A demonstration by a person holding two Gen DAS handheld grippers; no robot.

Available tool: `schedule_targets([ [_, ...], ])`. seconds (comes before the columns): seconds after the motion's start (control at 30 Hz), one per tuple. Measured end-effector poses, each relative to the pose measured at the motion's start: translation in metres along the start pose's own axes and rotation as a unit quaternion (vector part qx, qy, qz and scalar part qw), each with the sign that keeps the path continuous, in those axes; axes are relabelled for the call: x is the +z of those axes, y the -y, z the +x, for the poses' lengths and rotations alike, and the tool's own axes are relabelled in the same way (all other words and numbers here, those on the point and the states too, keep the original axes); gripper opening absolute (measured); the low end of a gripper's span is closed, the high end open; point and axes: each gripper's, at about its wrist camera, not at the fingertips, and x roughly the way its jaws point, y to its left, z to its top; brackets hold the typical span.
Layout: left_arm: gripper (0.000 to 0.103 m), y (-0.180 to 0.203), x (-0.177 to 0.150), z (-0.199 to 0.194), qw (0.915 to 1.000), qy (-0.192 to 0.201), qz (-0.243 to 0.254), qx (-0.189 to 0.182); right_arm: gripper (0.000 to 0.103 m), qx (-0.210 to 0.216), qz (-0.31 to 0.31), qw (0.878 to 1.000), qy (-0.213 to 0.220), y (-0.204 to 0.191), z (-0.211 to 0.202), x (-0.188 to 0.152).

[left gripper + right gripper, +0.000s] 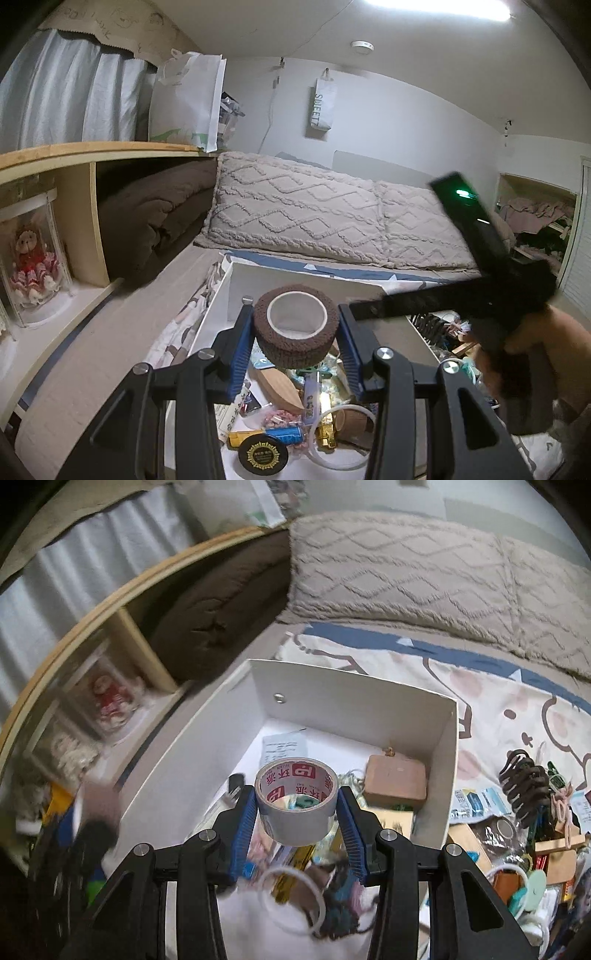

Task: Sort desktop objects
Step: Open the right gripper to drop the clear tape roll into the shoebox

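Note:
In the left wrist view my left gripper (295, 334) is shut on a brown roll of fuzzy bandage tape (295, 341), held above a white open box (236, 280) full of small items. My right gripper (297, 806) is shut on a silver roll of duct tape (297, 801) with red print inside its core, hanging over the same white box (354, 690). The blue pads (245, 812) press both sides of that roll. A hand holding the right gripper's black body (480, 258) crosses the right of the left wrist view.
The box holds a brown block (395, 781), a white ring (291, 901), a round black tin (263, 455), gold packets and papers. More clutter (524, 812) lies right of the box on a patterned sheet. A knitted pillow (295, 206) and wooden shelf (74, 155) stand behind.

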Motion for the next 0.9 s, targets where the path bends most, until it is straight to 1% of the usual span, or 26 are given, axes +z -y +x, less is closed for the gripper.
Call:
schedule_targets([
  [0.1,0.043,-0.003,-0.001,0.0,1.0,0.0,-0.001,-0.003,0.045,-0.015,0.022,1.0,-0.01,0.006,0.021,0.015],
  [0.17,0.043,-0.005,-0.001,0.0,1.0,0.001,-0.003,-0.004,0.045,-0.023,0.037,0.999,-0.026,0.01,0.038,0.022],
  [0.27,0.043,-0.012,-0.001,0.001,0.9999,0.002,-0.013,-0.008,0.045,-0.04,0.048,0.997,-0.035,0.012,0.056,0.029],
  [0.47,0.043,-0.021,-0.002,0.002,0.9996,0.001,-0.027,-0.011,0.045,-0.058,0.066,0.995,-0.046,0.016,0.079,0.04],
  [0.57,0.043,-0.023,-0.003,0.003,0.9994,-0.001,-0.031,-0.012,0.045,-0.089,0.074,0.992,-0.049,0.019,0.084,0.041],
  [0.63,0.043,-0.023,-0.005,0.003,0.9995,-0.003,-0.03,-0.01,0.045,-0.12,0.071,0.99,-0.035,0.019,0.082,0.042],
  [0.67,0.043,-0.022,-0.005,0.003,0.9995,-0.004,-0.03,-0.009,0.05,-0.121,0.073,0.989,-0.034,0.021,0.081,0.041],
  [0.7,0.043,-0.022,-0.006,0.004,0.9995,-0.005,-0.029,-0.008,0.067,-0.116,0.081,0.989,-0.038,0.023,0.082,0.041],
  [0.73,0.043,-0.022,-0.006,0.004,0.9996,-0.005,-0.028,-0.007,0.076,-0.109,0.09,0.989,-0.041,0.026,0.082,0.04],
  [0.77,0.043,-0.022,-0.006,0.004,0.9996,-0.005,-0.028,-0.007,0.081,-0.103,0.095,0.989,-0.04,0.028,0.081,0.038],
  [0.9,0.043,-0.023,-0.006,0.004,0.9996,-0.005,-0.027,-0.005,0.081,-0.097,0.083,0.991,-0.045,0.028,0.074,0.034],
])
